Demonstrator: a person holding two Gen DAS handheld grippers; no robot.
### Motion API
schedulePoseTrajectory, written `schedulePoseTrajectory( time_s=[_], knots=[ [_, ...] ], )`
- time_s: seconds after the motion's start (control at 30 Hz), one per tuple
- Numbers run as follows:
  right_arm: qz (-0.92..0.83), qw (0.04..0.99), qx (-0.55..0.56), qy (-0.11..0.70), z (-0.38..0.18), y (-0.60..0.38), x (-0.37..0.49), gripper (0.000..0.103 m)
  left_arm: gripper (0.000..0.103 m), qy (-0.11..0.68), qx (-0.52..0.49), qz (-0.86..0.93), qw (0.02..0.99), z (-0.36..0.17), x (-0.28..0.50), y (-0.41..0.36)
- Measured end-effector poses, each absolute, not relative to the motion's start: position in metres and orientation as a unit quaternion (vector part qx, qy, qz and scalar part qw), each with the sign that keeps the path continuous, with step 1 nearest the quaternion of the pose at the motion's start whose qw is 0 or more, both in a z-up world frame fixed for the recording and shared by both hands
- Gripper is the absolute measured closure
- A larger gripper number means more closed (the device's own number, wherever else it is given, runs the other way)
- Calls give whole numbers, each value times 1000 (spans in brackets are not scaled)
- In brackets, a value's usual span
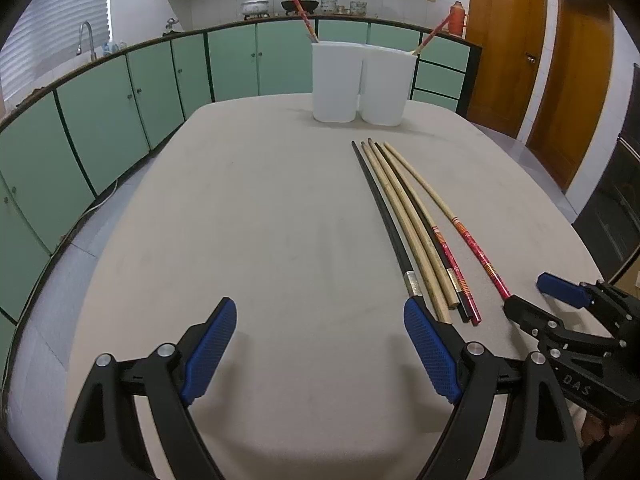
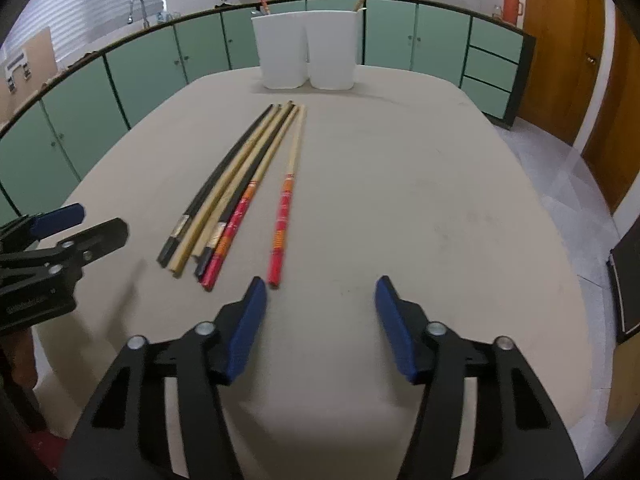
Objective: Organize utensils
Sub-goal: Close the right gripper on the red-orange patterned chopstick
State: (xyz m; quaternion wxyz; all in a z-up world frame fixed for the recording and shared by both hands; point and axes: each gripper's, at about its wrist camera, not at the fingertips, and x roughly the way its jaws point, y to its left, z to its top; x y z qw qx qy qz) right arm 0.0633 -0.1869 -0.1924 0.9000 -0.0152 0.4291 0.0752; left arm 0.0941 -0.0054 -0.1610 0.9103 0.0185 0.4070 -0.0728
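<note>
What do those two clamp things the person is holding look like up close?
Both are alike. The left gripper and right gripper have black plastic arms with cut-out slots, joined by round silver pins. Each finger ends in a blue pad with a ribbed, grippy texture. Pale lettering is printed on the right gripper's black body. No cables or sleeves show.

Home kitchen: green cabinets (image 1: 232,64), faucet (image 1: 86,38), pots (image 1: 254,6).

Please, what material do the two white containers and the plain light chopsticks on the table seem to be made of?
The white containers look like matte, slightly translucent plastic: smooth walls, soft glow, rounded corners. The plain light chopsticks seem to be bamboo or wood, unpainted, with a pale tan, dull surface; which of the two, I cannot tell.
</note>
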Motion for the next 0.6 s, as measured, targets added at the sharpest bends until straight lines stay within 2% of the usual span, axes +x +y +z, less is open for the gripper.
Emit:
schedulePoseTrajectory(
  time_s=[0.13, 0.4, 0.5, 0.53, 0.6],
  knots=[
    [90, 900, -16, 426, -192, -183, 61, 66, 19, 407, 18, -73, 910, -161, 94, -6],
    [95, 903, -15, 419, -193, -178, 66, 75, 19, 409, 20, -80, 909, -162, 94, -7],
    [101, 904, -14, 415, -194, -177, 67, 88, 19, 411, 21, -82, 908, -162, 93, -9],
    [111, 903, -11, 415, -194, -176, 67, 96, 19, 411, 21, -84, 907, -163, 93, -9],
    [115, 902, -13, 415, -194, -175, 67, 97, 19, 416, 20, -91, 905, -164, 94, -11]
  ],
)
